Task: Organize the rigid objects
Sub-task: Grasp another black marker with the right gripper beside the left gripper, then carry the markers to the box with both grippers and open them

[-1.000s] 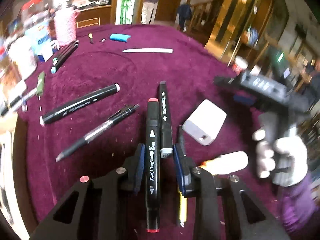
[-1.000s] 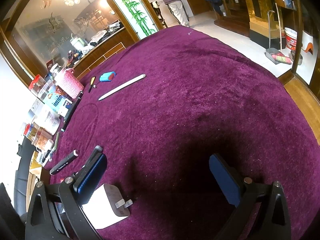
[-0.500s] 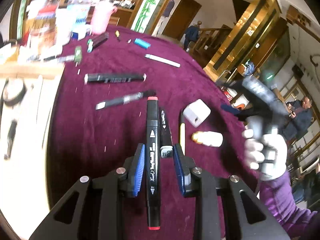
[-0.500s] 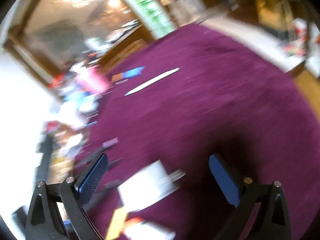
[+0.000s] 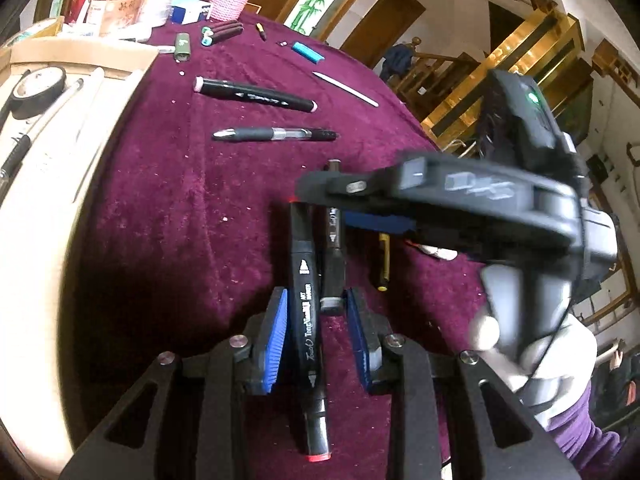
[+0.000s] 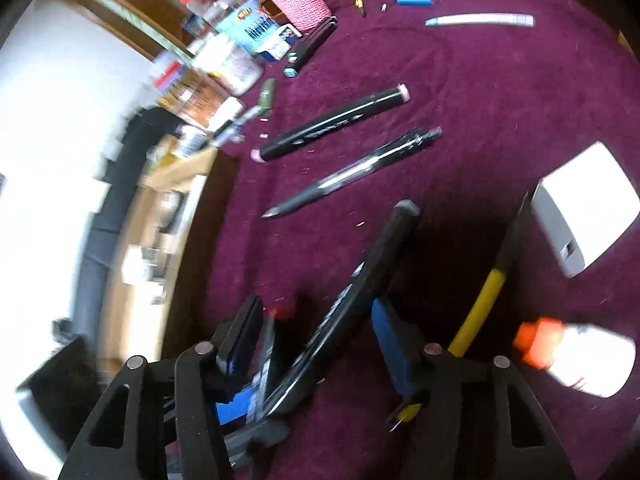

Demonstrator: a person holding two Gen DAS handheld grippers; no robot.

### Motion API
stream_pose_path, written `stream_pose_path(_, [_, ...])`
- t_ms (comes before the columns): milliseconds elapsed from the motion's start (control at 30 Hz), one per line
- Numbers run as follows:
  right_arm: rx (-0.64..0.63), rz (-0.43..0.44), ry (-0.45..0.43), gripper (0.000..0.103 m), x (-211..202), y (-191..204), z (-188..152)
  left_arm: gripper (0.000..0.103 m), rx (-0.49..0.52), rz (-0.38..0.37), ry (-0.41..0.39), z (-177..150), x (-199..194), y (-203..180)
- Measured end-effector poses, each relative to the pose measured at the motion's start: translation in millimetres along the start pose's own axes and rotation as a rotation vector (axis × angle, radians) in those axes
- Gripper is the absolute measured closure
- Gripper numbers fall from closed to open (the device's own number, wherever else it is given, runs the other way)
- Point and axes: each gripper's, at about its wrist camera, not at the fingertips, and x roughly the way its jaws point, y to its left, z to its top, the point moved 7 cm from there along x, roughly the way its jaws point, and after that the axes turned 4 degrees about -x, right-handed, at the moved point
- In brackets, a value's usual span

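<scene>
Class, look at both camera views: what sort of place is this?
Probably a hotel or restaurant lobby: a round table under purple cloth, a wooden staircase, and gold-trimmed walls.

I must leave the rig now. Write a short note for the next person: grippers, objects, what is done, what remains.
Left gripper: holds the red-capped marker.
Right gripper: jaws closing around the grey-capped marker; grip not yet sure.
Maroon cloth: pink-capped marker, gel pen, yellow pen, white charger, blue lighter.
Done: nothing looks sorted.
Left: group all items.
</scene>
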Motion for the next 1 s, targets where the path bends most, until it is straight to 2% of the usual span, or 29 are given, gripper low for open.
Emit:
stream_pose_path(67, [-0.052, -0.107, -0.016, 0.059, 1.3, 0.4, 1.5, 0.073, -0.006, -0.004, 0.006, -0.9, 2.8, 0.5])
stream_pose_path(200, [-0.186, -0.316, -0.024, 0.077, 1.9, 0.9, 0.6, 0.072, 0.003, -0.001, 0.001, -1.7, 2.8, -0.1])
stream_pose_path(267, [-0.243, -0.384, -0.035, 0.084, 0.8, -1.4, -3.6, 0.072, 0.016, 0.004, -0.003, -1.5, 3.4, -1.1])
stream_pose_path(333, [-0.270, -0.413, -0.053, 0.084, -1.7, -5.0, -5.2, 0.072, 0.027, 0.012, -0.008, -3.1, 3.2, -2.4])
stream_pose_path(433, [-0.263, -0.388, -0.066, 0.084, -4.5, -8.7, -5.4, 0.072, 0.070, 0.056, -0.015, -5.1, 4.1, -7.8])
stream_pose_path(500, [-0.246, -0.360, -0.075, 0.086, -6.1, -10.4, -4.9, 0.072, 0.132, 0.119, -0.021, -8.1, 5.9, -15.0])
stream_pose_path(533, [-0.231, -0.328, -0.079, 0.087, -8.1, -11.9, -5.0, 0.076, 0.166, 0.155, -0.026, -9.5, 6.8, -18.0])
stream_pose_path(567, [-0.207, -0.278, -0.082, 0.087, -10.3, -12.4, -5.6, 0.087, 0.180, 0.173, -0.030, -10.4, 7.2, -18.8])
stream_pose_path(633, [-0.163, -0.205, -0.098, 0.087, -17.6, -13.7, -7.1, 0.087, 0.144, 0.103, -0.010, -11.1, 6.1, -16.4])
stream_pose_path(700, [-0.154, -0.164, -0.119, 0.087, -25.2, -9.9, -9.1, 0.087, 0.117, 0.066, -0.027, -8.1, -1.7, -14.0])
stream_pose_path(1000, [-0.152, 0.017, -0.189, 0.087, -57.6, 30.1, -2.5, 0.087, 0.054, -0.041, -0.205, 17.9, -77.5, -9.8])
